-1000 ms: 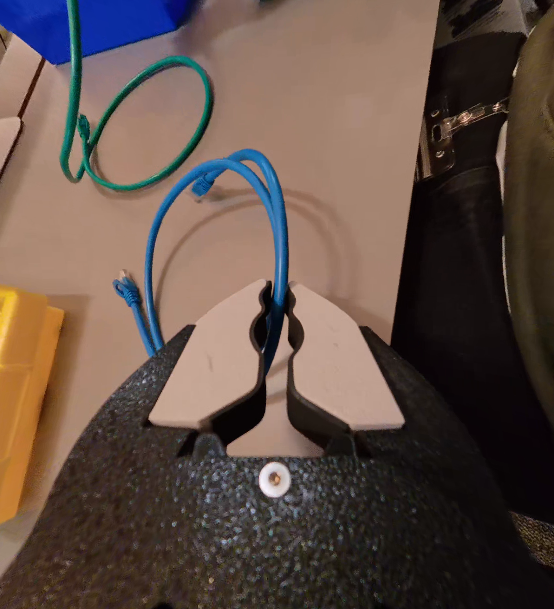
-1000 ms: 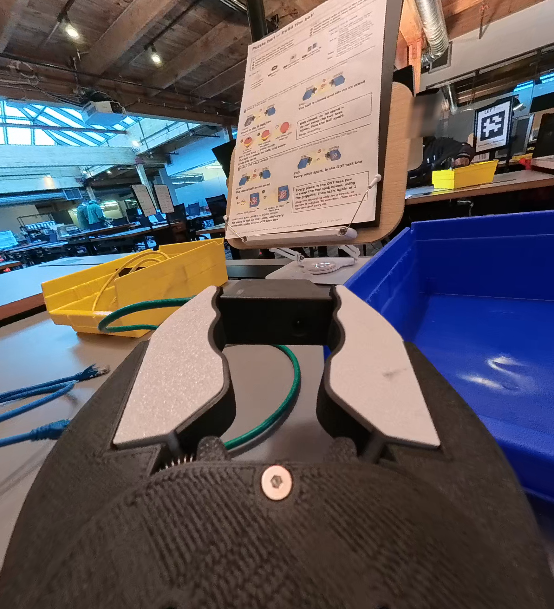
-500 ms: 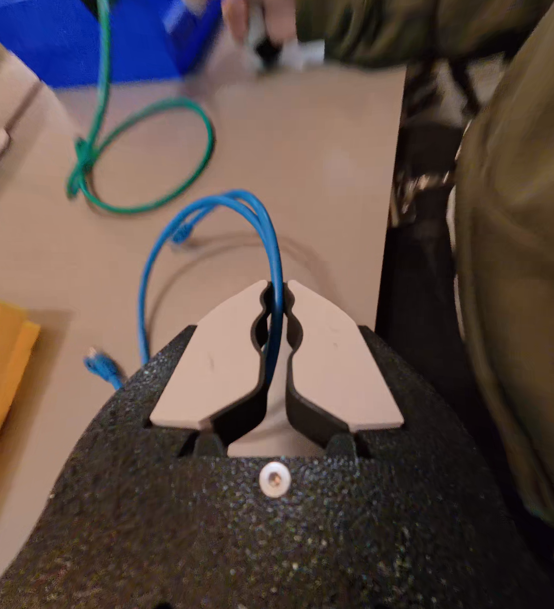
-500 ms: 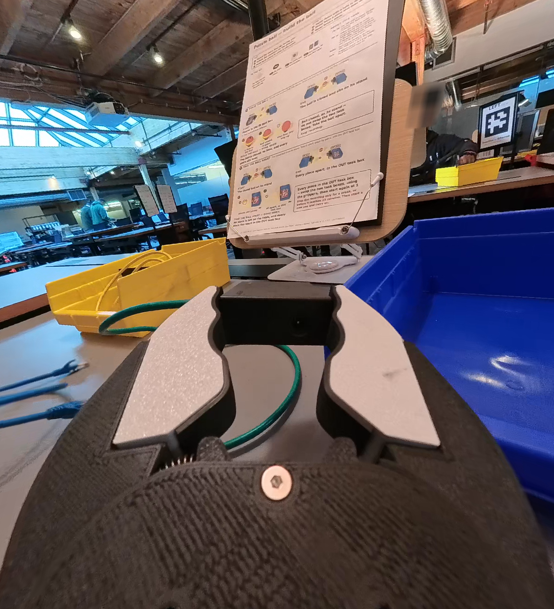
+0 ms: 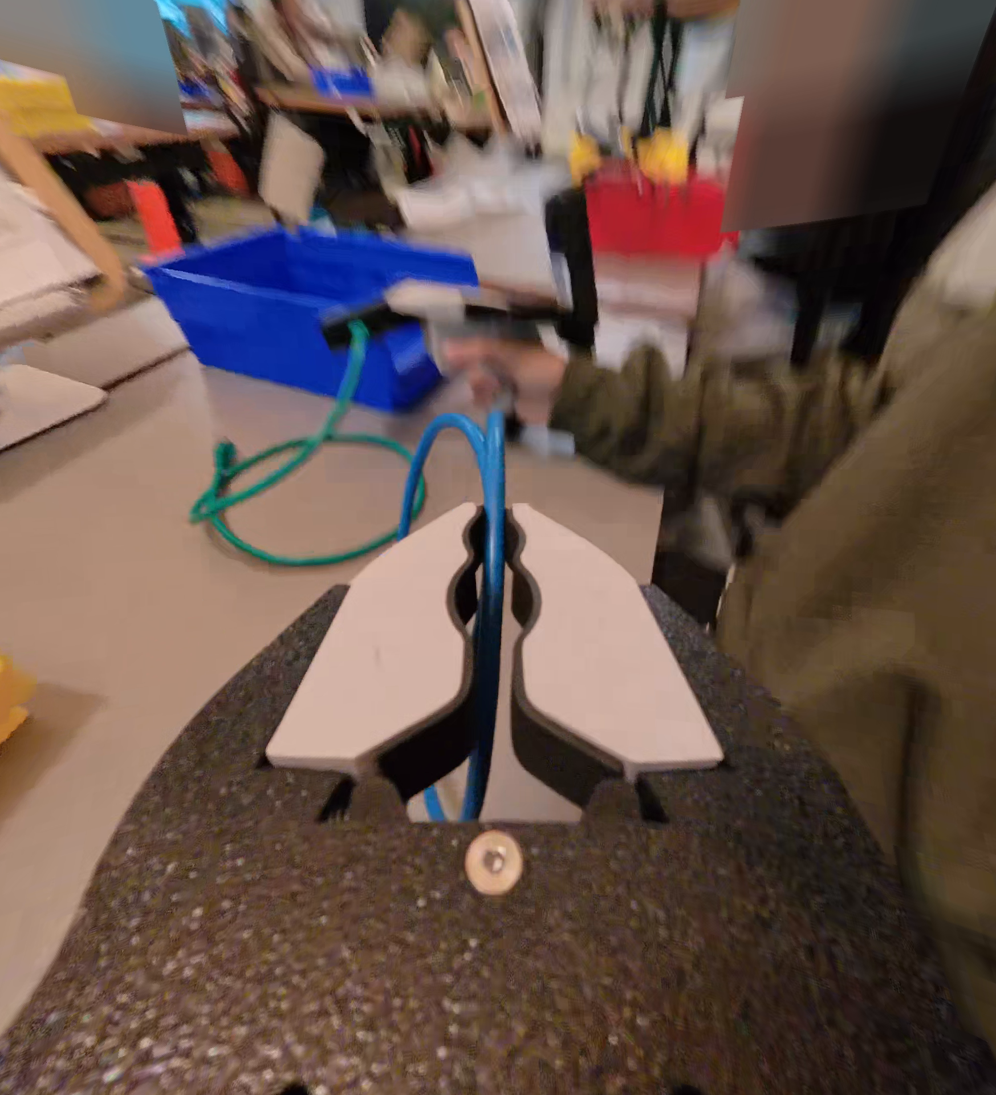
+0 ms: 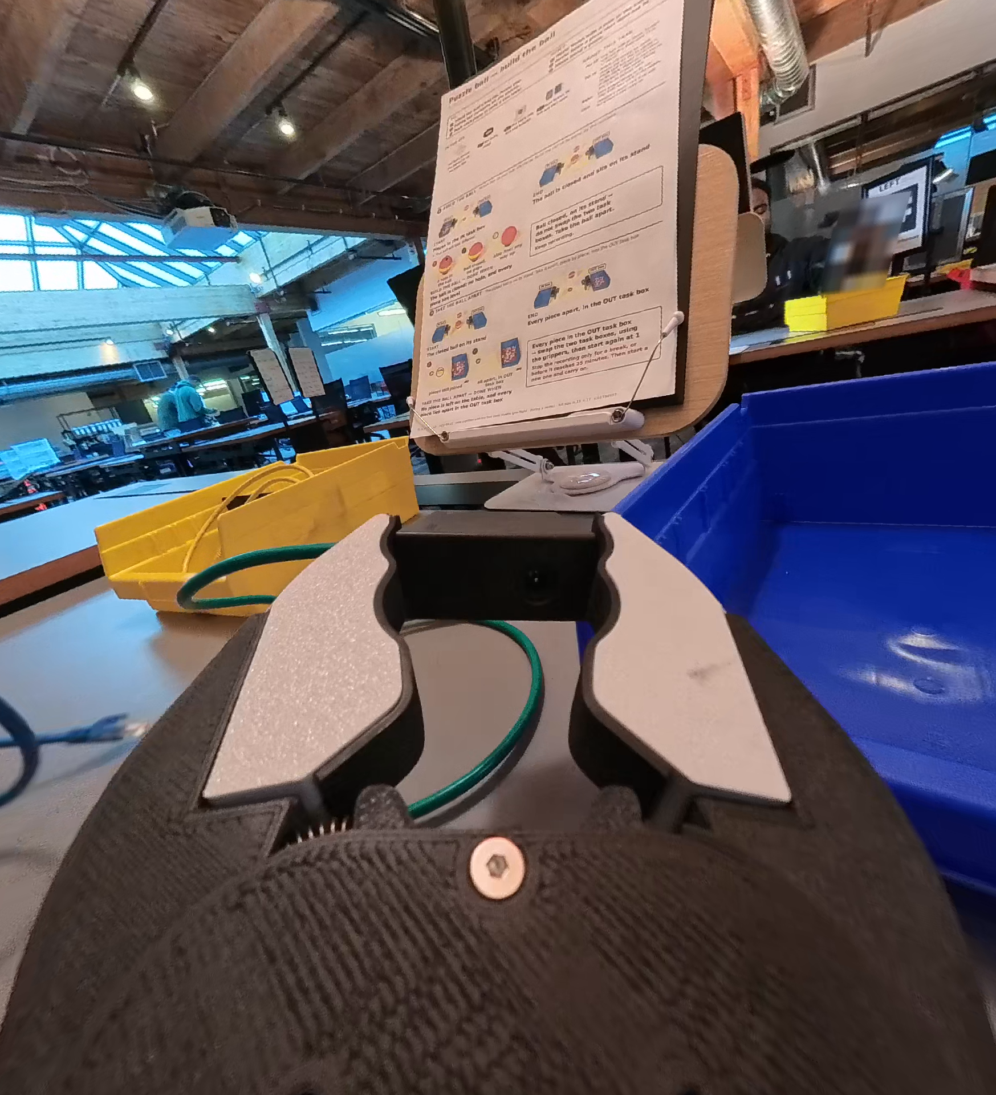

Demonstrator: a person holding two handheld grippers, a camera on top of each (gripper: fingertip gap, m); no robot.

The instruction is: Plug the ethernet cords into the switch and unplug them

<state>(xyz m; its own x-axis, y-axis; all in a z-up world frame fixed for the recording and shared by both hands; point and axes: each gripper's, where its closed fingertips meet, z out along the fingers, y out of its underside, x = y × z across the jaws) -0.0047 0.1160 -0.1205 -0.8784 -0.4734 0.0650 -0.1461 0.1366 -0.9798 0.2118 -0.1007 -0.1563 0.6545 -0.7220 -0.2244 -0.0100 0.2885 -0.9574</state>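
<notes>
Yellow bin [image 6: 258, 533] far left on desk [image 6: 69, 652], yellow cord inside. Blue cord [image 5: 492, 533] pinched in closed jaws of left gripper [image 5: 494, 515], arcing up above desk. Green cord [image 5: 306, 503] looped on desk, one end plugged into black switch [image 6: 495, 572]. Right gripper [image 6: 495, 527] jaws clamp switch, held beside blue bin [image 6: 868, 563].

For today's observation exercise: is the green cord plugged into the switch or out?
Plugged in: one end of the green cord enters the black switch, held up by the right gripper.
</notes>
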